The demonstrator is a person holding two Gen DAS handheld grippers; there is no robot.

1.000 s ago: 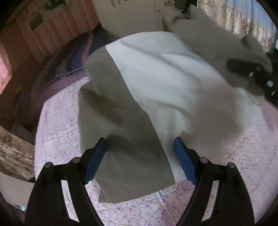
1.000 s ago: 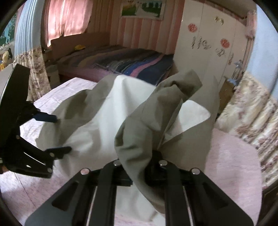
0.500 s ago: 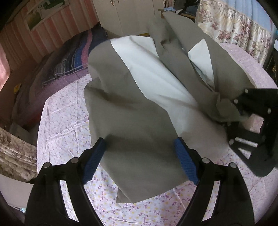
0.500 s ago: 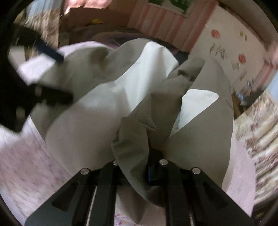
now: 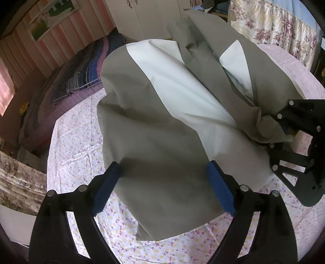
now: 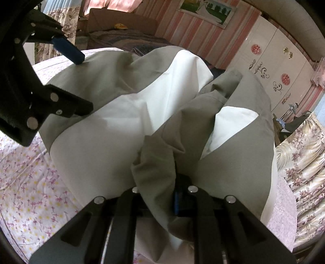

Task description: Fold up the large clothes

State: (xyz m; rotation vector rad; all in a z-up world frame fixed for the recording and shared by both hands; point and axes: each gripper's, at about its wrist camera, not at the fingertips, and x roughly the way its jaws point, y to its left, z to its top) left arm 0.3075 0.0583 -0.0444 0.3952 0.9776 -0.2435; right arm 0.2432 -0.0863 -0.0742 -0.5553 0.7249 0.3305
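Note:
A large olive-grey and white garment [image 5: 162, 126] lies spread on the bed's floral sheet [image 5: 77, 146]. My left gripper [image 5: 162, 188] hovers over its near grey panel. The jaws are opening, and the blue pads [image 5: 105, 188] stand wide on either side of the cloth without pressing it. In the right wrist view the left gripper [image 6: 85, 83] is at the upper left, above the garment [image 6: 113, 130]. My right gripper [image 6: 160, 195] is shut on a bunched grey fold [image 6: 154, 162], and its jaws are just starting to part. It holds that fold low at the garment's right edge, where the left wrist view shows the right gripper [image 5: 284, 130].
A second bed with a striped blanket [image 5: 85, 67] stands beyond the sheet. Behind it is a pink striped wall with a picture [image 6: 205, 10]. A white wardrobe [image 6: 274, 61] is at the back, and floral curtains [image 5: 274, 26] hang close on the right.
The right gripper came down with the grey fold and laid that side over the white middle. The raised cloth now rests on the bed. The left gripper barely moved, and its jaws spread slightly.

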